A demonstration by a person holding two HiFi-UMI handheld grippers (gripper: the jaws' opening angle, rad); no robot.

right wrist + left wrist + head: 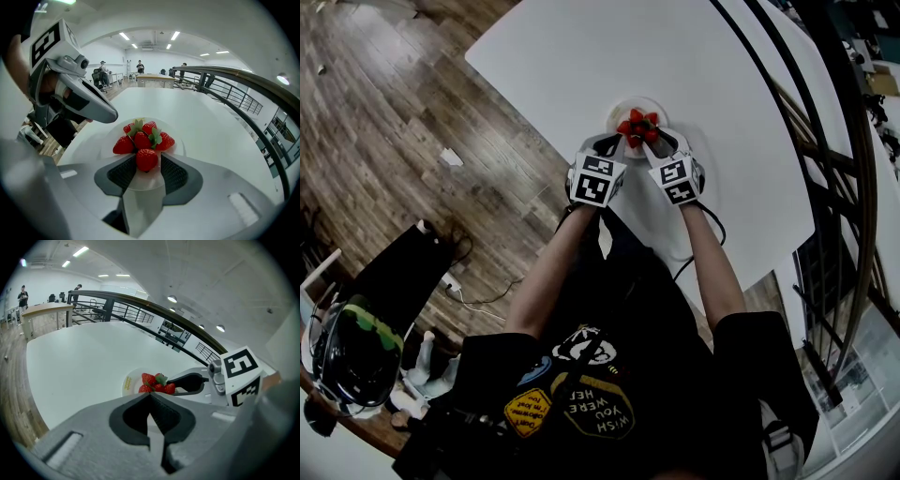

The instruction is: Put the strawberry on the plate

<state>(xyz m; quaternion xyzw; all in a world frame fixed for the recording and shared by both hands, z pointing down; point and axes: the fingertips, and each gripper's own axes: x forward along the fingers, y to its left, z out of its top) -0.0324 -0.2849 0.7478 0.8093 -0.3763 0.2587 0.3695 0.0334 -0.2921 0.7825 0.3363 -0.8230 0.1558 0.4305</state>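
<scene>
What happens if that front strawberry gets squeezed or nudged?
The front strawberry looks plump and glossy, so a hard squeeze would probably bruise it. Its rounded cone shape would likely wobble or roll when nudged. The plate looks shallow and may not stop it.

In the head view the plate (620, 105) shows only its rim from 9 to 12 o'clock. The heap of strawberries (638, 127) covers its middle, and the left gripper (615, 142) and right gripper (660, 141) cover its edge from 4 to 8 o'clock. The marker cubes mostly hide both pairs of jaws there. The frame cuts off the table (581, 56) at 12 o'clock. In the left gripper view the yellow print (127, 384) on the plate's rim is too small to read, and the right gripper's jaw hides the plate at 3 o'clock. In the right gripper view its own jaws hide the plate's 6 o'clock rim, and the people (140, 66) far off are too small to make out.
</scene>
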